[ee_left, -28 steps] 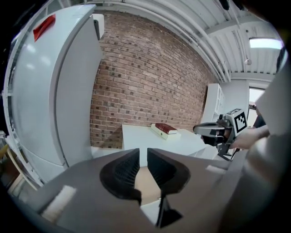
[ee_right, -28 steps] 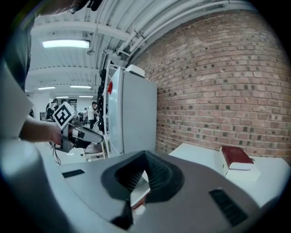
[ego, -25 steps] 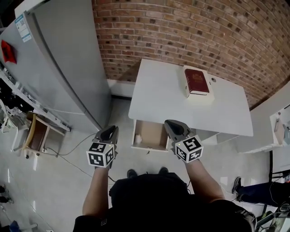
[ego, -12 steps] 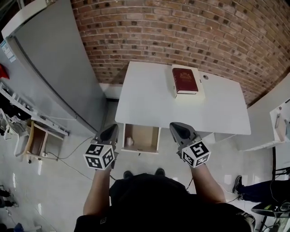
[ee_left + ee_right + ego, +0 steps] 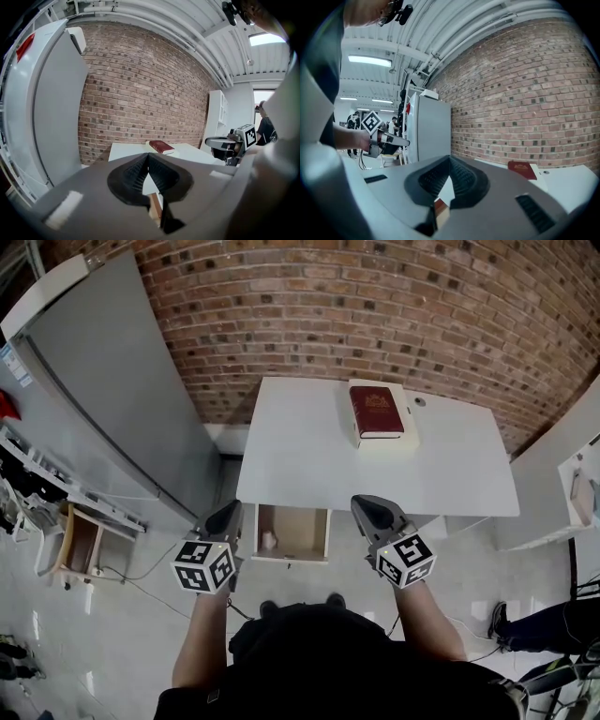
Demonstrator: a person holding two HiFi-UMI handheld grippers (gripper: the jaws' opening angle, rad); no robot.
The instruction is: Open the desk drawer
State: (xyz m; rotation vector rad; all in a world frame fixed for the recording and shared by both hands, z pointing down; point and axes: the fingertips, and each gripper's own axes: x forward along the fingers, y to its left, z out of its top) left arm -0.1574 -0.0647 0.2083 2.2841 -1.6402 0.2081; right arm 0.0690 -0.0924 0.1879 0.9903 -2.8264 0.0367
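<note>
The white desk (image 5: pixel 309 456) stands against the brick wall. Its drawer (image 5: pixel 292 532) is pulled out at the front left, showing a wooden inside with a small white thing (image 5: pixel 268 540) in it. A red book (image 5: pixel 377 411) lies on a white box at the back of the desktop; the left gripper view also catches the book (image 5: pixel 161 146). My left gripper (image 5: pixel 228 513) hangs to the left of the drawer, shut and holding nothing. My right gripper (image 5: pixel 365 506) is to the drawer's right, also shut and holding nothing. The jaws meet in both gripper views, left gripper (image 5: pixel 147 155) and right gripper (image 5: pixel 450 160).
A tall grey fridge (image 5: pixel 103 399) stands left of the desk. A small wooden cart (image 5: pixel 77 542) sits on the floor at far left. A white cabinet (image 5: pixel 574 479) is at the right. A person's leg and shoe (image 5: pixel 539 626) show at lower right.
Both grippers have drawn back from the drawer front. The right one has left the drawer's right corner. They now flank the drawer, which stays pulled out.
</note>
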